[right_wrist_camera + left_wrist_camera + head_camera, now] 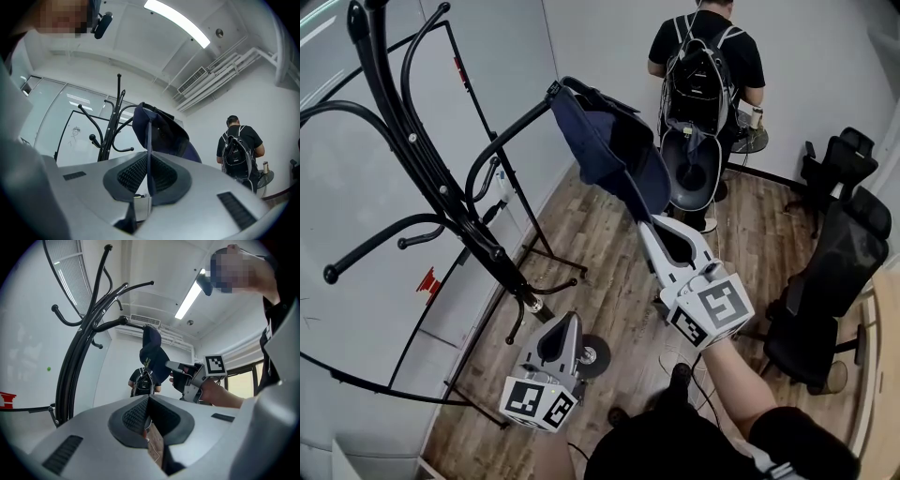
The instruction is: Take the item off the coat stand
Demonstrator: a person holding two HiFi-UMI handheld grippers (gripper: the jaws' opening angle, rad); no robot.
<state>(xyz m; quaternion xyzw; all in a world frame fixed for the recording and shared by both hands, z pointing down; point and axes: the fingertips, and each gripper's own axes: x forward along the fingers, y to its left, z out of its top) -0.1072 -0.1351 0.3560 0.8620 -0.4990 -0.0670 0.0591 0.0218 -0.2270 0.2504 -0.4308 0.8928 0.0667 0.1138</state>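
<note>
My right hand-held gripper [651, 223] is clenched on the navy baseball cap [602, 137]. In the right gripper view, the jaws are pressed together on a thin navy edge of the cap [159, 131], which rises straight out of the gap between the pads. I cannot tell whether that edge is the brim or a strap.

The cap is raised in front of me. In the head view, its upper end sits at the tip of one curved arm of the black coat stand [441, 178], and it looks to be touching that tip. The rest of the cap hangs down toward the gripper with the dark inside facing me.

My left hand-held gripper [566, 321] is low, near the foot of the stand and well apart from the cap. Its own view shows the jaws closed against each other with nothing between them, only a sliver of wood floor [609, 272] below the pads. From there I also see the stand [79, 348] rising on the left, and the cap [152, 352] with the right gripper just below it.

Farther back, a person with a black backpack [703, 66] stands facing the white wall. Black office chairs [834, 281] are on the right side of the room.
</note>
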